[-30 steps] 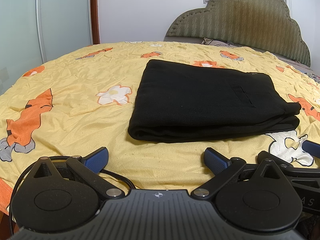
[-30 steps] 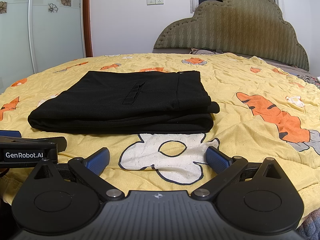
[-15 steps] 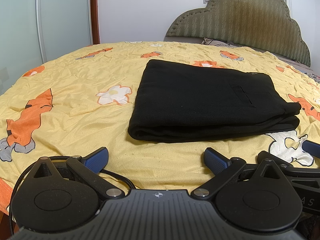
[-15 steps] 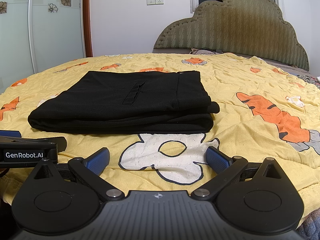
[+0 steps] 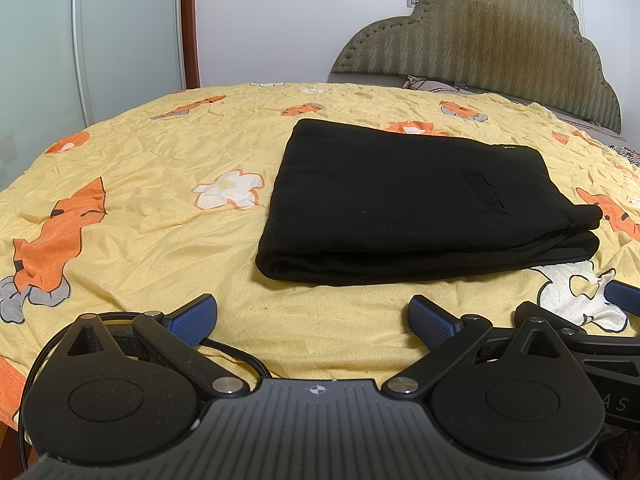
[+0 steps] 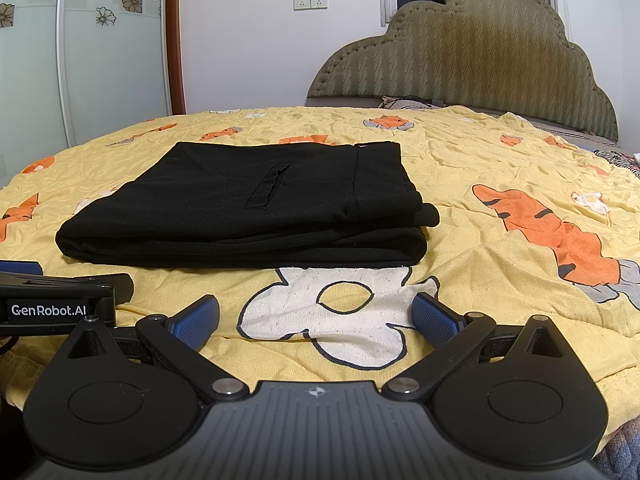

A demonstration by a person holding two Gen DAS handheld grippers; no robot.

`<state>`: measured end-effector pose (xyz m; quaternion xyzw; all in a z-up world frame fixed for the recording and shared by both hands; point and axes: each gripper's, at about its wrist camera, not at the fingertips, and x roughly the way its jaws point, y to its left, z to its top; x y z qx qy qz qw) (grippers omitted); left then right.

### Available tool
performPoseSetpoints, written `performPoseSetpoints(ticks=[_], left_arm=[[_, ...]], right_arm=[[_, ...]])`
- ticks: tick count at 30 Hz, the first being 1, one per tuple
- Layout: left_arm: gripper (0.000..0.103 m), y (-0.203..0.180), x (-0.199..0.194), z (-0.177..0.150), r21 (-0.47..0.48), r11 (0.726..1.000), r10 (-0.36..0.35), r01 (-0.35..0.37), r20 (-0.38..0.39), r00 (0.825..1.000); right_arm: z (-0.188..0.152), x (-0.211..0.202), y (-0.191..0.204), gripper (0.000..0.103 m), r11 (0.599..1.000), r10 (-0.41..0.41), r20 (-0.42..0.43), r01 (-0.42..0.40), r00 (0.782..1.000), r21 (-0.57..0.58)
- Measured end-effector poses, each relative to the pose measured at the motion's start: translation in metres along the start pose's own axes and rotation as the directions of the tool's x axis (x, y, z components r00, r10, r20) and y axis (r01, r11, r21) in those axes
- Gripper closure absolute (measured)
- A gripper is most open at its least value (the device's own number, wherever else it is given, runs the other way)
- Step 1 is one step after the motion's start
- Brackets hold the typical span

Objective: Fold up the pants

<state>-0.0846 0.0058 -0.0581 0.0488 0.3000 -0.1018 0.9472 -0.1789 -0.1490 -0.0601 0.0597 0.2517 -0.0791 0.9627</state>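
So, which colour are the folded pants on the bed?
Plain black pants, no pattern; the right wrist view shows them best.

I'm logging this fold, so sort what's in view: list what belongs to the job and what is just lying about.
Belongs to the job:
black pants, folded on the yellow bedspread
left hand-held gripper, open
right hand-held gripper, open

Just lying about:
headboard
wall sockets
pillow

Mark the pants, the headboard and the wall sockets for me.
pants [image 5: 400,200]: left wrist view, top folded layer.
headboard [image 6: 480,56]: right wrist view, middle of the padded panel.
wall sockets [image 6: 310,1]: right wrist view, between the two plates.
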Motion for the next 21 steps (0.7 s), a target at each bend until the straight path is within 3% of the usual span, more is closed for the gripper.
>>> performPoseSetpoints(ticks=[21], left_arm=[[0.001,0.0032,-0.0037,0.0033,-0.02,1.0,-0.02,0.02,0.014,1.0]], right_arm=[[0.0004,0.0002,-0.0002,0.0,1.0,0.002,0.0,-0.002,1.0,0.0]])
